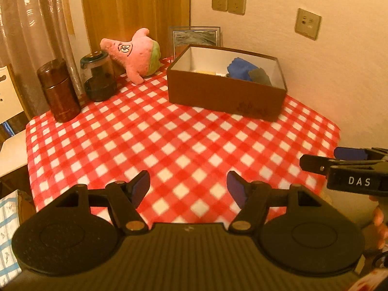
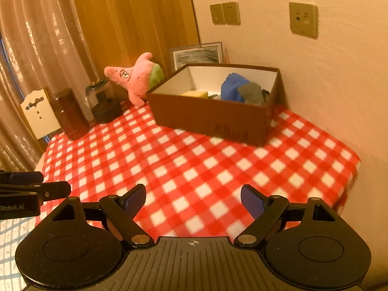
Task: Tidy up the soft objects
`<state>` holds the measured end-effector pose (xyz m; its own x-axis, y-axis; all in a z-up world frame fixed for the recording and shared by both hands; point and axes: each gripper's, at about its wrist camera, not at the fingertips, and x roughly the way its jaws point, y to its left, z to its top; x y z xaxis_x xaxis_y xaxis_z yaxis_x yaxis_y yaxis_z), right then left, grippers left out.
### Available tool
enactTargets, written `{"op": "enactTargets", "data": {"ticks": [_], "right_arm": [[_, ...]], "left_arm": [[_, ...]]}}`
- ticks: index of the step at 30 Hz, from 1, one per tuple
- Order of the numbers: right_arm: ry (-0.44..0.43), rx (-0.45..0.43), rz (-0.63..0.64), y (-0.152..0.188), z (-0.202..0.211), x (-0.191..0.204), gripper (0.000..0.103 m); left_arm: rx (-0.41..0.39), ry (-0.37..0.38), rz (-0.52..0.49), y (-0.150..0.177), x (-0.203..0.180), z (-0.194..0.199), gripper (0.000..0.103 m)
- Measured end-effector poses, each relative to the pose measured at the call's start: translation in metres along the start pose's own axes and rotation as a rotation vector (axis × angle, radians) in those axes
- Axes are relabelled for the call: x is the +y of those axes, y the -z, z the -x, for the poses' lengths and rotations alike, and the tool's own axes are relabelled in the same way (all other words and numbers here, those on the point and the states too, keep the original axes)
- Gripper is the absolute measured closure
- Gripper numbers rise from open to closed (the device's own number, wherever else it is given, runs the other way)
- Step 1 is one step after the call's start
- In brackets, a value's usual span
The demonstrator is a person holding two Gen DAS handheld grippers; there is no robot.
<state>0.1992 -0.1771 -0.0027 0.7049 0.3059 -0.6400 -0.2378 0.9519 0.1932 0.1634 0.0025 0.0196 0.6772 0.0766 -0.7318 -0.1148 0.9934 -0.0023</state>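
Pink star plush [image 1: 135, 53] tipped over, head pointing left, both grippers' fingers [image 1: 140, 184] spread, empty

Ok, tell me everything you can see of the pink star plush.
The pink star plush is a soft, fuzzy starfish toy with cartoon eyes and green shorts. It lies tipped over at the far edge of the checked tablecloth, pointed head toward the glass jar, one leg on the cloth, one arm raised against the wooden panel behind. It sits left of the brown box, outside it. Neither gripper touches it.
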Motion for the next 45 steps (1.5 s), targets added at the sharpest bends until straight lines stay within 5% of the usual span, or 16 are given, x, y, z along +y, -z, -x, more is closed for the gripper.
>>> {"op": "enactTargets", "data": {"ticks": [7,17,45], "right_arm": [[0.026,-0.02,-0.03,0.061,0.057,0.034,0.018],[0.051,0.0,-0.033,0.108,0.123,0.061,0.018],[-0.044,0.018,0.033,0.141,0.181,0.057,0.018]], "left_arm": [[0.005,0.023,-0.025,0.052,0.02,0.06,0.035],[0.005,0.055,-0.037,0.092,0.019,0.121,0.035],[0.01,0.003,0.008,0.138,-0.026,0.178,0.035]]}}
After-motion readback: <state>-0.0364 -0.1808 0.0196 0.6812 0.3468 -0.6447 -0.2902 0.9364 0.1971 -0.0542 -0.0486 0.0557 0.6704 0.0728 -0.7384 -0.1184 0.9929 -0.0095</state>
